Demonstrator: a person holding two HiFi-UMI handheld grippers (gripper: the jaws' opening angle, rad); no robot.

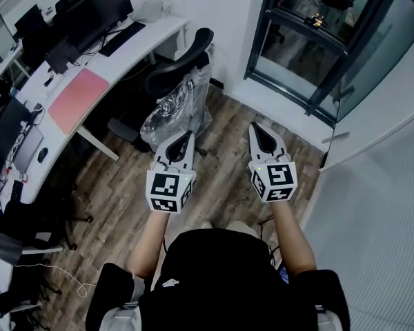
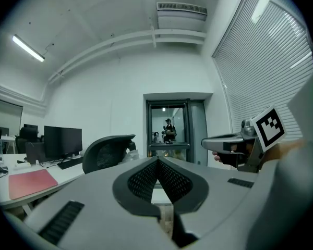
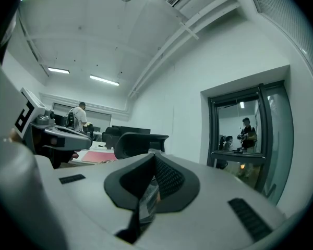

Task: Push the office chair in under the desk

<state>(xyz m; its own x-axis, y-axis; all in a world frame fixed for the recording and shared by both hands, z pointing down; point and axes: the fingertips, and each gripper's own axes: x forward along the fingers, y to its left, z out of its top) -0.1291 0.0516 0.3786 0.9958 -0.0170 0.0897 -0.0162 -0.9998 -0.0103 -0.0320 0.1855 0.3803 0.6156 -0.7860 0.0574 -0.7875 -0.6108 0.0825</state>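
Note:
The black office chair (image 1: pixel 181 66) stands out from the white desk (image 1: pixel 139 41), its seat wrapped in clear plastic (image 1: pixel 172 109). Both grippers are held level, side by side, short of the chair and touching nothing. My left gripper (image 1: pixel 185 135) is shut and empty, pointing at the plastic-wrapped seat. Further right, my right gripper (image 1: pixel 259 127) is also shut and empty. In the left gripper view the chair's backrest (image 2: pixel 108 151) rises beyond my shut jaws, with the right gripper (image 2: pixel 227 142) alongside. The right gripper view shows the backrest (image 3: pixel 141 142) ahead and the left gripper (image 3: pixel 60 135) at its left.
On the desk lie a pink mat (image 1: pixel 77 98), a keyboard (image 1: pixel 121 37) and monitors (image 1: pixel 96 12). More desks and chairs (image 1: pixel 27 219) crowd the left. A glass door (image 1: pixel 310 54) with people behind it stands ahead, and a blind-covered wall (image 1: pixel 379 205) runs along the right. The floor (image 1: pixel 228 123) is wood planks.

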